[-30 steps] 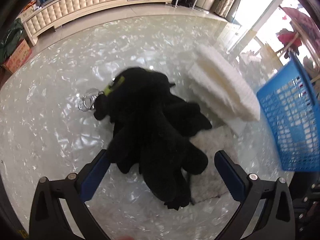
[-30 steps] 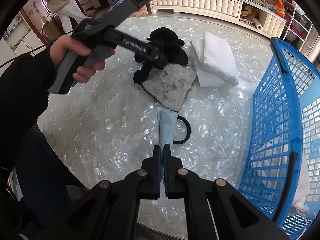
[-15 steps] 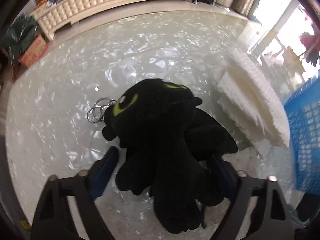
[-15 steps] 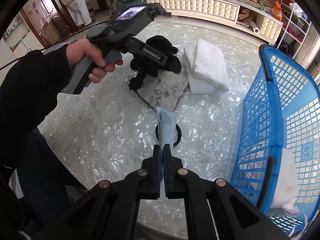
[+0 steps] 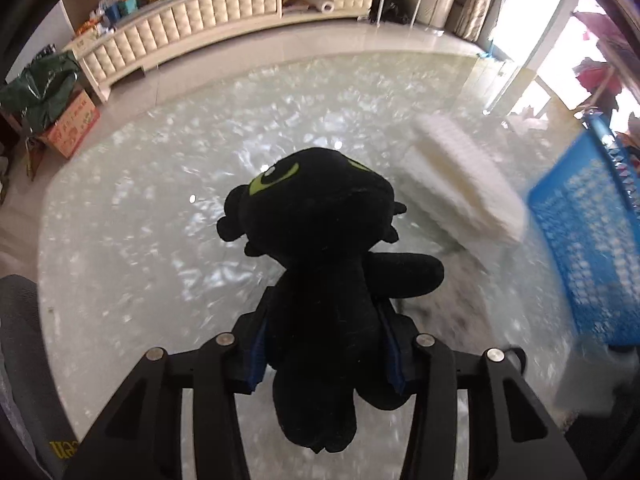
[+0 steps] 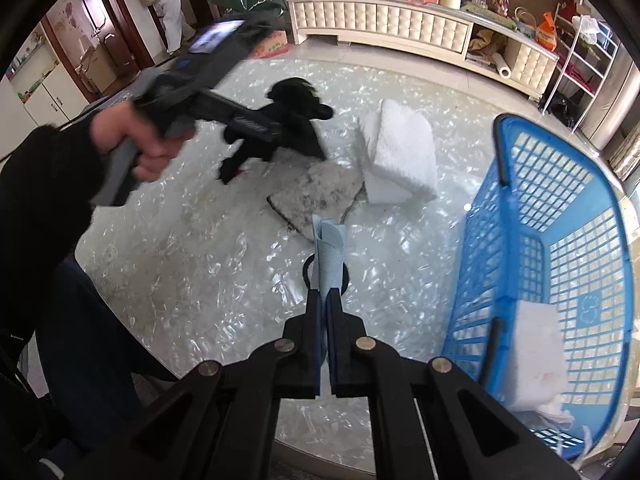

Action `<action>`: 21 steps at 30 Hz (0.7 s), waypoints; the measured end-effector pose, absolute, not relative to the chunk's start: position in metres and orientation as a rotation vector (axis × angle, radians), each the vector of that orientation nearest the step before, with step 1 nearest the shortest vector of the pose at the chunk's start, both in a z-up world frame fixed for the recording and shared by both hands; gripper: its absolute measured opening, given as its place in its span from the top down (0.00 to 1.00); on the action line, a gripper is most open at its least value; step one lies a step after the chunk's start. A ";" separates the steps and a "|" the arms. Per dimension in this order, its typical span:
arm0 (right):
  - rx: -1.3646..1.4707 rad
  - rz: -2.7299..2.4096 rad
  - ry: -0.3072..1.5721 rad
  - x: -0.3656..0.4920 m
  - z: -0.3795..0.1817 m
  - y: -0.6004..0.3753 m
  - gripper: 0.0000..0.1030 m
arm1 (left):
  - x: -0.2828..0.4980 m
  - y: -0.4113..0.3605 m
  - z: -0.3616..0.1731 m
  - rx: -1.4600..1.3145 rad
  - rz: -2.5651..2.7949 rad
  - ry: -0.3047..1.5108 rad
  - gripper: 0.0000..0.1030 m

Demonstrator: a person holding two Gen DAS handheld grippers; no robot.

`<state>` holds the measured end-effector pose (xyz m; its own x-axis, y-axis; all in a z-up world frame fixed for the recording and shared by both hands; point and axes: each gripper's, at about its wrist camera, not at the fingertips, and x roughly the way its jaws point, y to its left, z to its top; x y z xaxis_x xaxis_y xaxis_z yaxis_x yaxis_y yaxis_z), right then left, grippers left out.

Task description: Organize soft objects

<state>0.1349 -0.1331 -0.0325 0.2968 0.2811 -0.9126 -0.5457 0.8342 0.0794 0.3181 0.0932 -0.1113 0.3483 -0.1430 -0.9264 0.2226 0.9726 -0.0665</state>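
Above the table [image 5: 120, 264], left jaws squeeze the black plush [image 5: 320, 272] lengthwise, head pointing away; right jaws pinch blue cloth [image 6: 329, 254].

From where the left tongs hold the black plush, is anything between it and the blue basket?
Yes: the folded white towel lies on the table between the black plush and the blue basket, whose near wall stands upright. The left tongs would likely carry it over both.

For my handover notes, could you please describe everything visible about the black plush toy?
The black plush toy is a fuzzy dragon-like figure with yellow-green eyes, small ear nubs and stubby limbs. The left gripper is shut on its body, holding it head-forward above the pearly table, limbs dangling. Only the blue-padded fingers visibly touch it.
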 end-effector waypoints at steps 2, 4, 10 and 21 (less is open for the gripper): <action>-0.273 0.551 1.136 0.135 -0.029 -0.136 0.98 | 0.300 0.097 -0.094 0.085 -0.256 1.160 0.57; -0.278 0.545 1.123 0.134 -0.022 -0.140 0.98 | 0.283 0.098 -0.078 0.089 -0.282 1.132 0.57; -0.279 0.523 1.082 0.131 -0.003 -0.150 0.98 | 0.229 0.081 -0.048 0.114 -0.359 1.069 0.57; -0.338 0.509 0.987 0.117 0.031 -0.166 0.98 | 0.147 0.018 -0.007 0.153 -0.524 0.956 0.57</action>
